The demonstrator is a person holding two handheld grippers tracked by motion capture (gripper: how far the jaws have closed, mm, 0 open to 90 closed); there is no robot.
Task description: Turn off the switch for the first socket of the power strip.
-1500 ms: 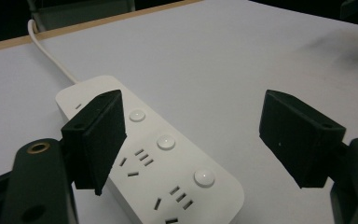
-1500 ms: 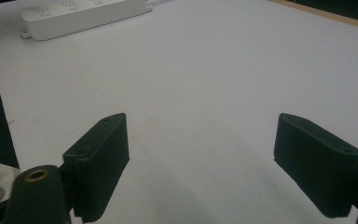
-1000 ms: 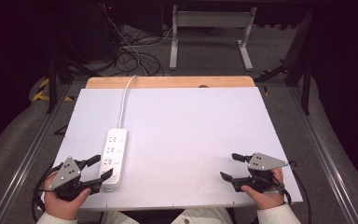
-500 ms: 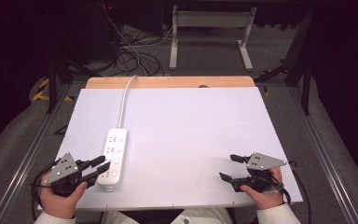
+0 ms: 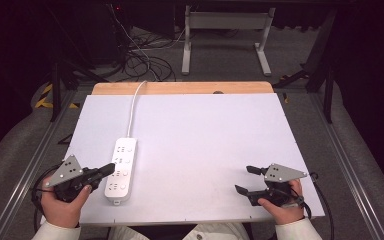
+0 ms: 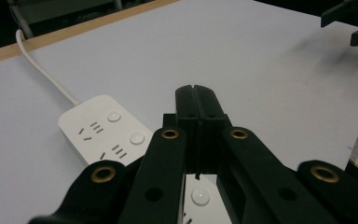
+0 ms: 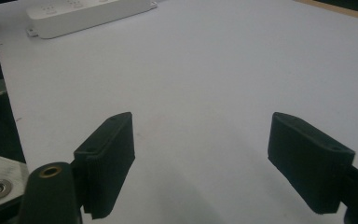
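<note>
A white power strip [image 5: 121, 170] lies flat on the white table top [image 5: 205, 140] at the near left, and its white cord [image 5: 135, 107] runs off the far edge. My left gripper [image 5: 111, 169] hovers just left of the strip, its tips over the strip's left edge. Its jaws have just been closing and now meet with nothing between them. The left gripper view has the shut left gripper [image 6: 196, 88] above the strip [image 6: 100, 128]. My right gripper [image 5: 244, 180] rests at the near right, open and empty. Its wide-apart pads [image 7: 109, 154] frame bare table.
A wooden strip [image 5: 180, 88] borders the table's far edge. Metal rails [image 5: 35, 165] run along both sides. On the floor beyond are tangled cables [image 5: 140, 60] and a grey stand frame [image 5: 225, 30]. The right gripper's black jaws [image 6: 349, 23] appear far off in the left gripper view.
The left gripper's jaws went from open to shut, and that hand rose a little beside the power strip. The right gripper stayed where it was.
</note>
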